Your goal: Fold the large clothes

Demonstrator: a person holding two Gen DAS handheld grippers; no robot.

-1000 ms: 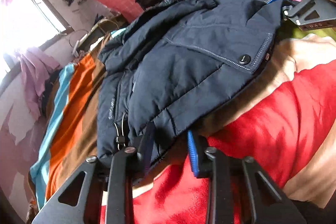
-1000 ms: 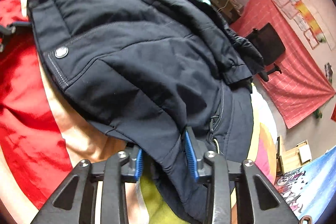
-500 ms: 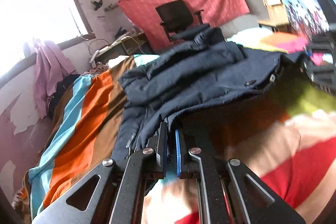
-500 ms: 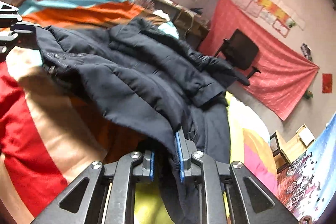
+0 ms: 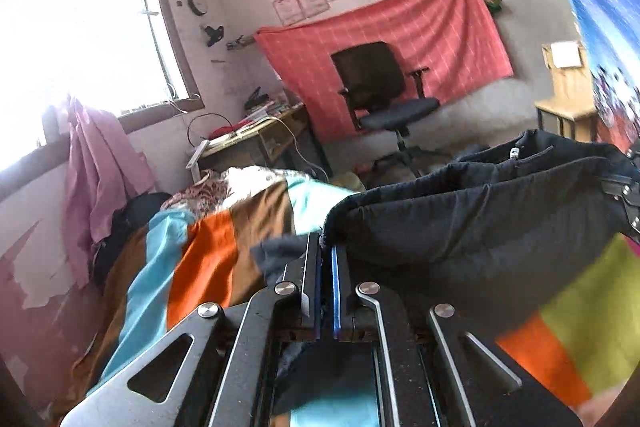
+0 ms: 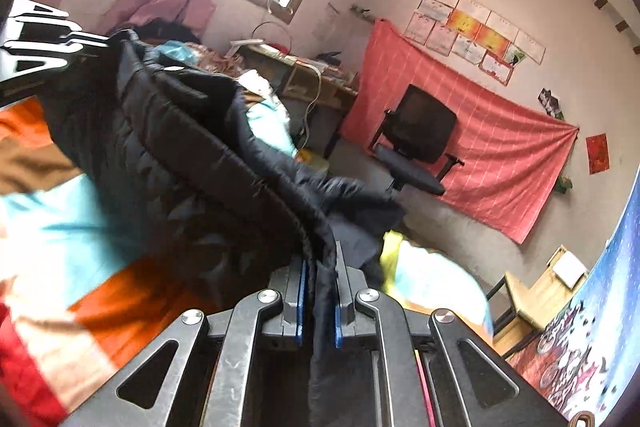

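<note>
Left wrist: dark navy jacket (image 5: pixel 472 223) bunched, lifted, hem pinched.

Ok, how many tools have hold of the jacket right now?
2. The left tool is shut on one edge of the jacket; the right tool is shut on the other edge, with the jacket stretched between them above the bed.

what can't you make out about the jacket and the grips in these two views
- Left wrist view: jacket underside and hem, hidden by its own drape.
- Right wrist view: bedspread blurred.
- Left gripper, right gripper: pinched cloth hidden between pads.
</note>
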